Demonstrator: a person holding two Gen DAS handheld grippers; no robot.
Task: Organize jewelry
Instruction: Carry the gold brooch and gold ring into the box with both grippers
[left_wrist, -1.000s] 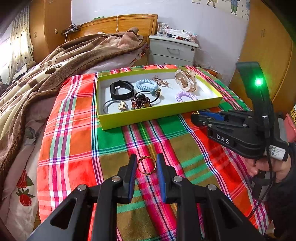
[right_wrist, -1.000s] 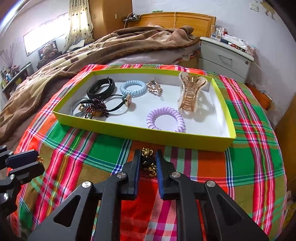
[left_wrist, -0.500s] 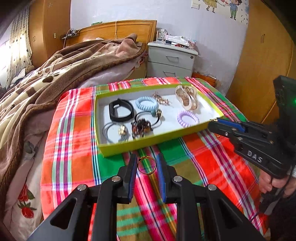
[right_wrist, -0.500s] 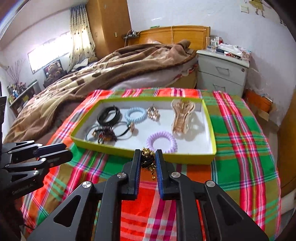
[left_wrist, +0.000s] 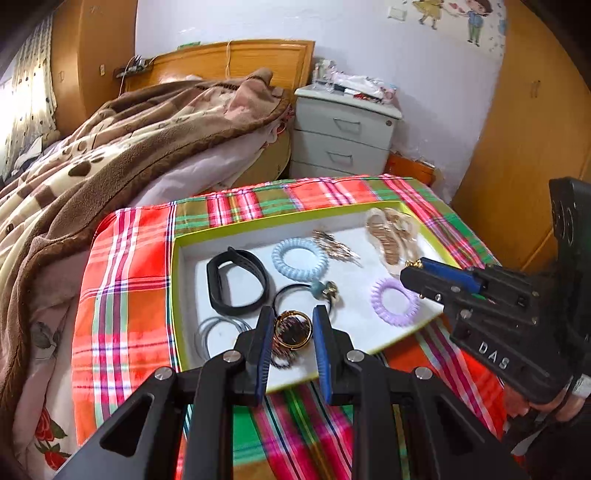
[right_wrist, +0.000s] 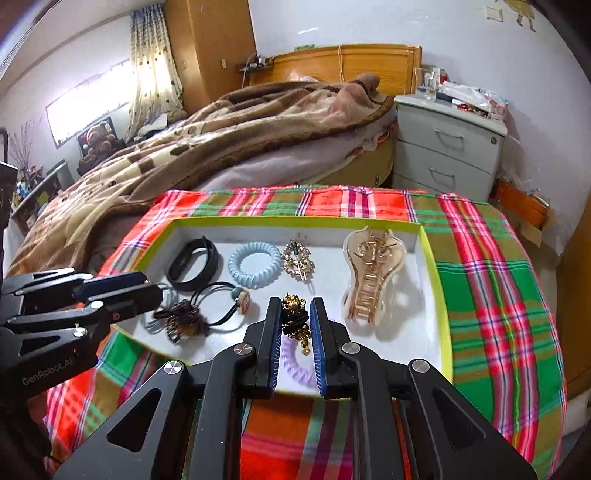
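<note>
My left gripper is shut on a gold ring and hovers over the near left part of the yellow-green tray. My right gripper is shut on a black hair tie with gold beads, above the tray's near middle. Each gripper shows in the other's view: right gripper, left gripper. On the tray's white floor lie a black band, a blue spiral tie, a purple spiral tie, a gold claw clip and a brooch.
The tray rests on a red-and-green plaid cloth. A brown blanket is heaped on the bed to the left. A grey nightstand stands behind, and wooden wardrobe doors rise at the right.
Both grippers have moved forward from over the plaid cloth to over the tray, each keeping its piece. The tray now lies under the fingertips.
</note>
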